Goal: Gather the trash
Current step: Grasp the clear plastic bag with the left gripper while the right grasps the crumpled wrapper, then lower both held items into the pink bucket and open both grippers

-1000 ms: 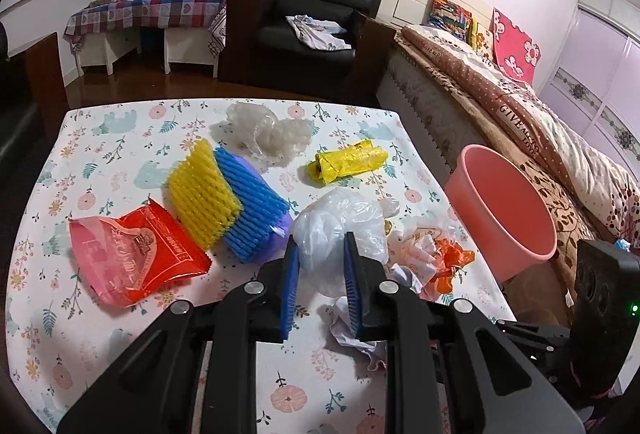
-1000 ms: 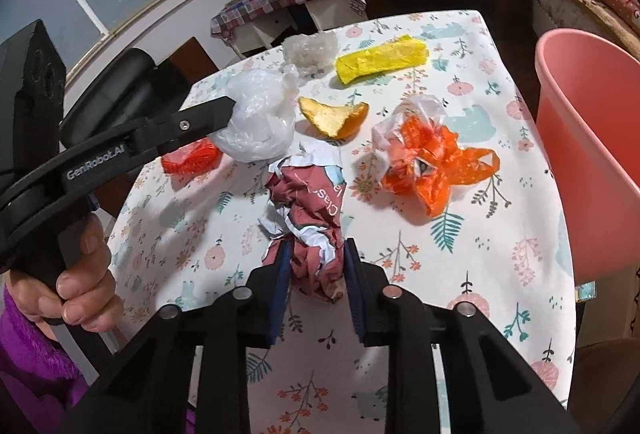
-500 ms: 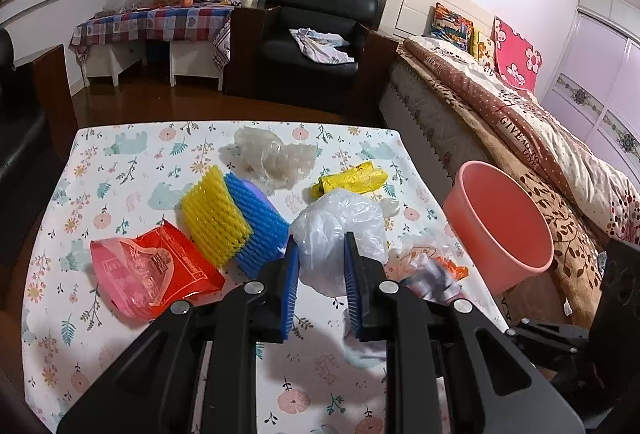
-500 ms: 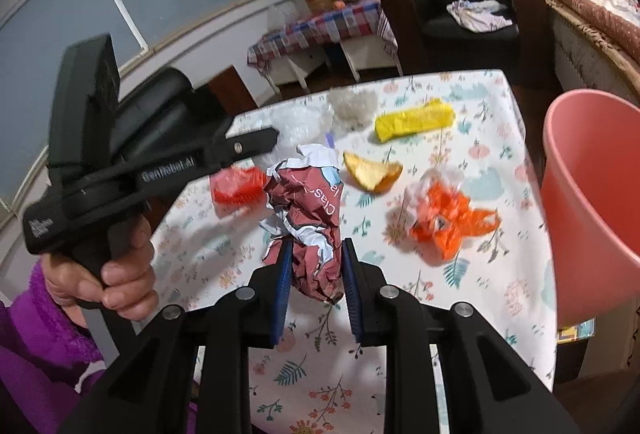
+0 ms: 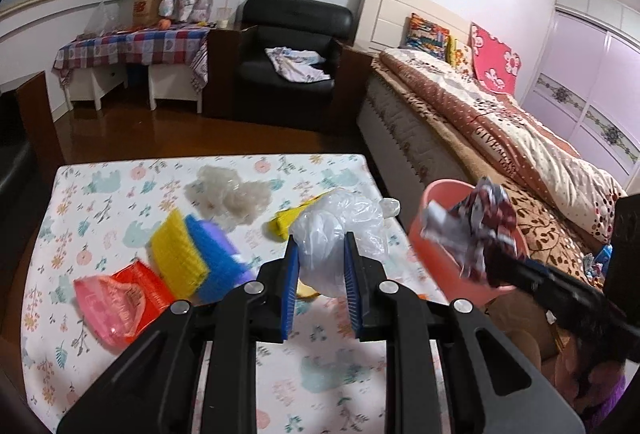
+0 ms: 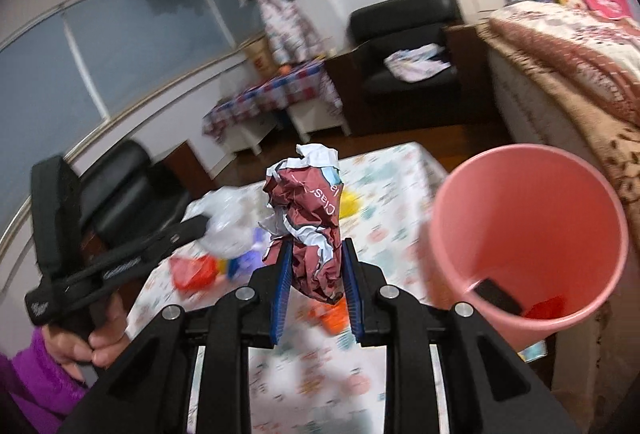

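Landmark: pink bin [image 6: 532, 234], standing off the counter's [image 5: 100, 194] edge, on the bed side.
Left tool [image 5: 320, 274]: clamped on a crumpled clear plastic bag [image 5: 340, 234], held above the counter, near the bin but short of its rim.
Right tool [image 6: 314, 282]: clamped on a crumpled maroon-and-white paper wrapper [image 6: 312, 218], held in the air just beside the bin's mouth, not yet over it.
Already in bin: a dark flat piece [image 6: 498, 294] and a red scrap [image 6: 546, 308] at the bottom.
Left on counter, all farther from the bin than the two held items: yellow wrapper [image 5: 286, 226], clear plastic wad [image 5: 232, 194], yellow-and-blue ribbed pack [image 5: 196, 258], red-and-pink pouch [image 5: 120, 298], orange scrap [image 6: 332, 314].
Progress (judged): early to midway; two pieces in hand for dropping, several pickups to go.
Left wrist view only: the full spread of remaining counter trash; the right tool's load seen against the bin's rim.
Right wrist view only: the bin's inside and contents; the person's hand [image 6: 84, 338] on the left tool's handle, purple sleeve [image 6: 32, 382].
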A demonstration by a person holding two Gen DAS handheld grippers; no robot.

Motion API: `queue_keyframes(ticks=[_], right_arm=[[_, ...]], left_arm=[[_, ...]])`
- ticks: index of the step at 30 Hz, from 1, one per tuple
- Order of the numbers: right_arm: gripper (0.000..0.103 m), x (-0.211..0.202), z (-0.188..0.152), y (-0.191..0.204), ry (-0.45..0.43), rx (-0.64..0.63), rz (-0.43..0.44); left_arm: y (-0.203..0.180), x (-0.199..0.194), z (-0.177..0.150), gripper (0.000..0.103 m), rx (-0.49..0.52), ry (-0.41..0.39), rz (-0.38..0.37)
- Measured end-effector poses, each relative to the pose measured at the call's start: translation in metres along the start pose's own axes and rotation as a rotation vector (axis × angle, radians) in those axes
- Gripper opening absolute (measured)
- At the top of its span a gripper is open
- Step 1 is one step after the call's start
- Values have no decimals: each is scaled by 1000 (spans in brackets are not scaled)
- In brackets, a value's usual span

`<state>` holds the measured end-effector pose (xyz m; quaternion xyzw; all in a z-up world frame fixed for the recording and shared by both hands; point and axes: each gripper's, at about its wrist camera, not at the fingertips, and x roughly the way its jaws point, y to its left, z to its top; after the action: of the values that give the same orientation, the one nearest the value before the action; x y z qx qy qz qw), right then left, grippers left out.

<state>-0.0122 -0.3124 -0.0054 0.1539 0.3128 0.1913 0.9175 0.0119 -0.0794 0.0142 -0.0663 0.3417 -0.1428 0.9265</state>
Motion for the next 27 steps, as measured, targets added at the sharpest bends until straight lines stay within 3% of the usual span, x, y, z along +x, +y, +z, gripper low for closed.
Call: queue_keyframes(ticks=[10, 27], right_arm=[[24, -21, 19, -53, -61, 74, -168], [24, -22, 18, -121, -61, 134, -397]], left_arm=[[-41, 16, 13, 21, 63, -11, -82], [-127, 69, 20, 21, 189, 31, -235]])
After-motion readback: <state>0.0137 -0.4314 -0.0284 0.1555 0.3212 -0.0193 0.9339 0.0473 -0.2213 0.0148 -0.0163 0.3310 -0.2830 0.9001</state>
